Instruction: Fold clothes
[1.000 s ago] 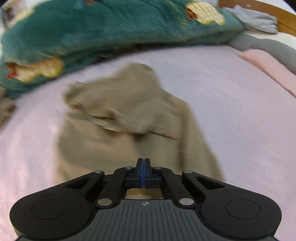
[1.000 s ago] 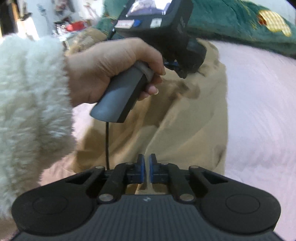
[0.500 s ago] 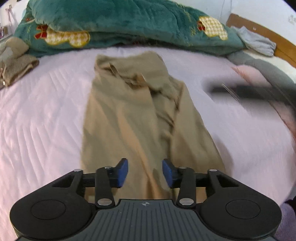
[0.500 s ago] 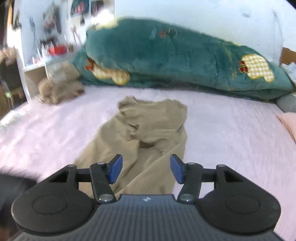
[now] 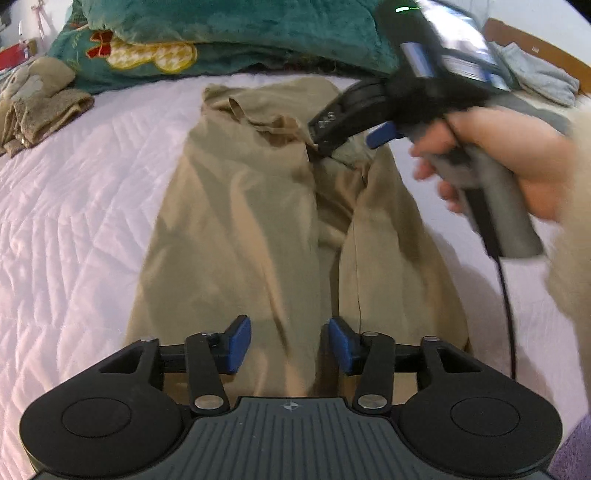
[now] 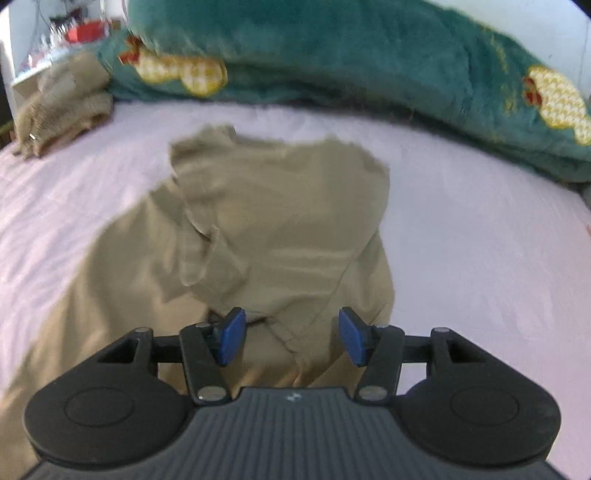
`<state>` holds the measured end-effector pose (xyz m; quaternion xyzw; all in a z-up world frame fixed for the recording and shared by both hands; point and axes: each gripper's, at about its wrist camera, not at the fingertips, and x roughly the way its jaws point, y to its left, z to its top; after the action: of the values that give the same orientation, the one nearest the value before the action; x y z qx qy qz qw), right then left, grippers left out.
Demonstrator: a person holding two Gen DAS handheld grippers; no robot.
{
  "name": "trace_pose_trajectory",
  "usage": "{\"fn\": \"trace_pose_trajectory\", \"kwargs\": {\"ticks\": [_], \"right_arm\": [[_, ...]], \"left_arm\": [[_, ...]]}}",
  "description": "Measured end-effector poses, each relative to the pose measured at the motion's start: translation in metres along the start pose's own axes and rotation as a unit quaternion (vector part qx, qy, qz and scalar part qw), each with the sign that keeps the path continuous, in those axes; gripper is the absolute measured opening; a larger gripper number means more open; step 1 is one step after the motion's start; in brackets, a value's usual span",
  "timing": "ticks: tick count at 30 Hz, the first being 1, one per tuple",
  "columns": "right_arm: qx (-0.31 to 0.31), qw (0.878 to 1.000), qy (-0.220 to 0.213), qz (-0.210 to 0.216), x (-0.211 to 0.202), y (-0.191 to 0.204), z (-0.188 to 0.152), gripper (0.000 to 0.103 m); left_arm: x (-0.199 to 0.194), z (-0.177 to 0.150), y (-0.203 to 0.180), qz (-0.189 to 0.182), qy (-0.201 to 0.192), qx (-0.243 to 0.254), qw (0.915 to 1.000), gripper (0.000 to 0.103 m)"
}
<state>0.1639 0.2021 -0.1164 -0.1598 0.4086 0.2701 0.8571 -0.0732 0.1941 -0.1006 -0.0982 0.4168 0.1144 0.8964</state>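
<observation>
A pair of tan trousers [image 5: 243,221] lies lengthwise on the pink quilted bed [image 5: 74,206], with the rumpled waist at the far end. My left gripper [image 5: 288,345] is open and empty, low over the near leg ends. My right gripper [image 6: 290,336] is open and empty, just above the folded-over waist part of the trousers [image 6: 288,221]. In the left wrist view the right gripper [image 5: 354,122] shows at the upper right, held by a hand, with its tip at the trousers' waist.
A green plush blanket [image 5: 229,33] with yellow figures lies across the back of the bed [image 6: 480,240]. A pile of brown knitwear [image 5: 37,103] sits at the far left. Grey clothing [image 5: 535,77] and a wooden headboard are at the far right.
Both grippers went from shut to open over the last second. The right gripper has moved down to the trousers' waist and now shows in the left wrist view. The trousers lie spread out longer.
</observation>
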Motion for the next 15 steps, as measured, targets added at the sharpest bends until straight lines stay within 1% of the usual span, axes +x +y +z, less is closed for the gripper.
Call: {"fn": "trace_pose_trajectory", "kwargs": {"ticks": [1,2,3,4,5,6,9,11,13,14,15], "right_arm": [[0.0,1.0,0.011,-0.001,0.009,-0.002,0.0,0.048],[0.0,1.0,0.013,-0.003,0.014,-0.003,0.001,0.04],[0.005,1.0,0.009,-0.003,0.014,-0.004,0.003,0.028],[0.015,1.0,0.009,-0.001,0.013,-0.006,0.006,0.02],[0.023,1.0,0.01,0.0,0.011,-0.007,0.009,0.01],[0.03,1.0,0.008,0.005,0.008,-0.009,0.014,0.008],[0.065,0.997,-0.003,0.032,-0.001,-0.011,0.031,0.007],[0.107,0.993,-0.022,0.053,-0.011,-0.013,0.044,0.007],[0.137,0.986,-0.02,0.096,-0.015,-0.009,0.05,0.011],[0.136,0.986,-0.013,0.101,-0.018,-0.006,0.048,0.015],[0.12,0.989,-0.002,0.088,-0.025,-0.001,0.042,0.02]], "left_arm": [[0.002,-0.002,-0.001,0.003,-0.002,0.006,1.0,0.053],[0.004,-0.003,-0.003,0.006,-0.005,0.013,0.9999,0.053],[0.003,-0.004,-0.003,0.005,-0.007,0.019,0.9998,0.053],[0.003,-0.005,-0.003,0.003,-0.009,0.026,0.9996,0.054],[0.002,-0.005,-0.001,0.0,-0.01,0.024,0.9997,0.054],[0.001,-0.004,0.003,-0.006,-0.011,0.012,0.9998,0.054],[-0.002,-0.004,0.017,-0.021,-0.019,-0.031,0.9991,0.054],[-0.007,-0.004,0.023,-0.015,-0.022,-0.039,0.9989,0.054],[-0.013,-0.004,0.028,-0.003,-0.027,-0.041,0.9988,0.054],[-0.018,-0.005,0.031,0.003,-0.031,-0.041,0.9987,0.054],[-0.022,-0.006,0.034,0.009,-0.034,-0.043,0.9985,0.054]]}}
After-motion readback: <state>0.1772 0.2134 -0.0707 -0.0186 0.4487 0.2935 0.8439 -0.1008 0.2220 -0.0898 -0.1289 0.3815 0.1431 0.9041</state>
